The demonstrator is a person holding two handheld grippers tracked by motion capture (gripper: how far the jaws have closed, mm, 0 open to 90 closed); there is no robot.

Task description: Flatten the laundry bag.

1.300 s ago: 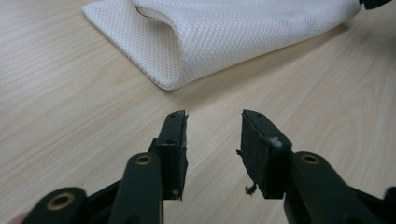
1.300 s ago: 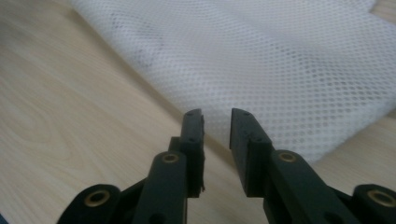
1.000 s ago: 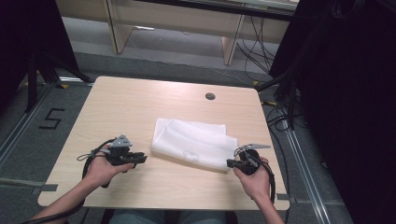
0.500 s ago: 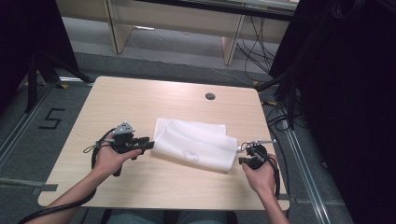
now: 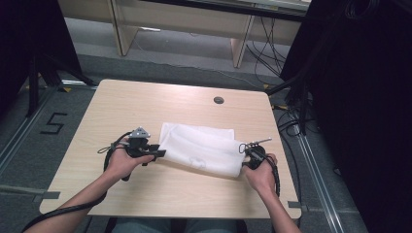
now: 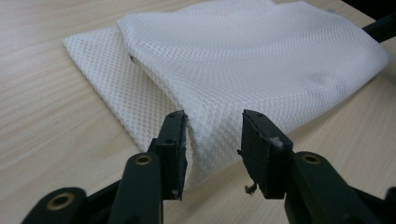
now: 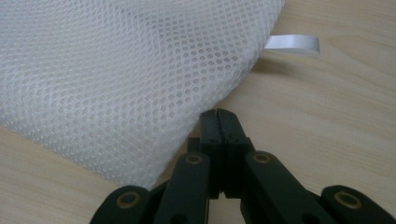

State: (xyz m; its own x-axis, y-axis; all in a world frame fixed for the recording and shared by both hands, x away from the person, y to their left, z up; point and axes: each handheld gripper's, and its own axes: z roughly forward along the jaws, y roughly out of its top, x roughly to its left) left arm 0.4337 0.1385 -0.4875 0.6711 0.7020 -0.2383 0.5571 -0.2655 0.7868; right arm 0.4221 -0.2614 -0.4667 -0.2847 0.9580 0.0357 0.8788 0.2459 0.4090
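— Where is our net bag [image 5: 201, 150]?
— It lies flat on the worktop [image 5: 145, 104]. Our left tool [image 6: 214, 140] has just been opening, a bag corner between its jaws.
— Our right tool [image 7: 219, 116] is closed tight beside the bag, holding nothing.

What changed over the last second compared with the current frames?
The left gripper moved right to the white mesh bag; its fingers have just been opening and now straddle the bag's corner without pinching it. The right gripper shifted right along the bag's edge. Its fingers stayed shut; the bag stayed put.
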